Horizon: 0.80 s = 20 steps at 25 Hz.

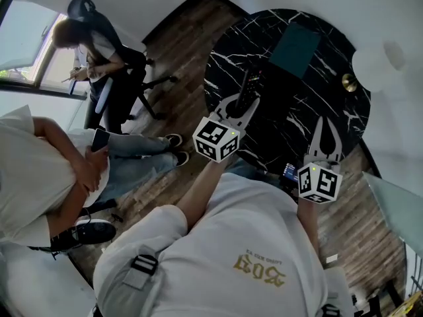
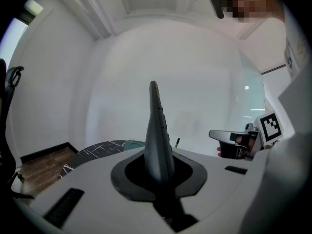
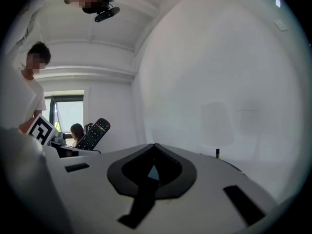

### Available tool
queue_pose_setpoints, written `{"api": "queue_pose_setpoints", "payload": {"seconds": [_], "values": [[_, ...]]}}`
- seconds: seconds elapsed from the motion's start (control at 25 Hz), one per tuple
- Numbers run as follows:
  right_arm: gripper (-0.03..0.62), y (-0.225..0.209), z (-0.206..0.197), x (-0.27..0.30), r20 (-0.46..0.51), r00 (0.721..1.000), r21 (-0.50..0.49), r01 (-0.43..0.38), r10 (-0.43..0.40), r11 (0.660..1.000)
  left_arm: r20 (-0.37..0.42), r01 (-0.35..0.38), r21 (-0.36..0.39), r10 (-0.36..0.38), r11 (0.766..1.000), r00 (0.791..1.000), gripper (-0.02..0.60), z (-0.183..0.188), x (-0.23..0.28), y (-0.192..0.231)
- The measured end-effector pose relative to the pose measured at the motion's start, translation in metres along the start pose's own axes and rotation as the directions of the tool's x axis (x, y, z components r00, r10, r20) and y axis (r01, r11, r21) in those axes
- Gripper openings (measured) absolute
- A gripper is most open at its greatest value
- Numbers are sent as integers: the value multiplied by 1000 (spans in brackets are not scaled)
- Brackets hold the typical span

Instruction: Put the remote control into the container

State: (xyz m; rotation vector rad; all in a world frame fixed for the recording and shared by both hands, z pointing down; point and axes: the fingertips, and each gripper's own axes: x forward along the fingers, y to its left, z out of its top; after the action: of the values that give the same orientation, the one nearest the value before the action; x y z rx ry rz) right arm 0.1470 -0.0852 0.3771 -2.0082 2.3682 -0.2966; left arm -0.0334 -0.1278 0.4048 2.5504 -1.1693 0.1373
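Remote control (image 1: 248, 88) is held in the left tongs (image 1: 239, 108), whose jaws are clenched on its near end. The rest of its body sticks out past the tips toward the far side. In the left gripper view it stands edge-on between the jaws (image 2: 157, 167), a thin dark blade (image 2: 157, 126) rising against the white wall. That suggests it is lifted clear of the table (image 1: 317, 104) and tilted upward rather than lying flat. The right gripper view catches its button face (image 3: 92, 134) off to the left.

The container (image 1: 295, 48), a dark teal box, sits on the far part of the black marbled table. It lies beyond the remote's free end and somewhat to the right, well apart from it. The remote's long axis runs near to far and is aimed a little left of the box. The move ahead, as I judge it, is a carry forward and rightward, then a dip of the far end into the opening.

The right tongs (image 1: 325, 123) hang over the near right edge of the table, pressed together on nothing (image 3: 155, 147). The two stand about equally far from the box, but the left ones carry the load. A small brass object (image 1: 349, 82) sits right of the container.
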Motion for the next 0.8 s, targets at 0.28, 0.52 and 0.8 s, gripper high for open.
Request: {"api": "queue_pose_setpoints", "payload": {"seconds": [0.28,0.52,0.8], "values": [[9,-7,0,18,-7,999,4,37,-37,999,-65,47,-25,-49,999,997,52,-14,28,10],[9,-6,-13,28,-42,998,22,42,-41,999,-134,69,-67,-78,995,988,52,-37,44,21],[9,-11,-28,40,-71,996,24,56,-54,998,-177,76,-93,-91,993,980,52,-54,58,26]]}}
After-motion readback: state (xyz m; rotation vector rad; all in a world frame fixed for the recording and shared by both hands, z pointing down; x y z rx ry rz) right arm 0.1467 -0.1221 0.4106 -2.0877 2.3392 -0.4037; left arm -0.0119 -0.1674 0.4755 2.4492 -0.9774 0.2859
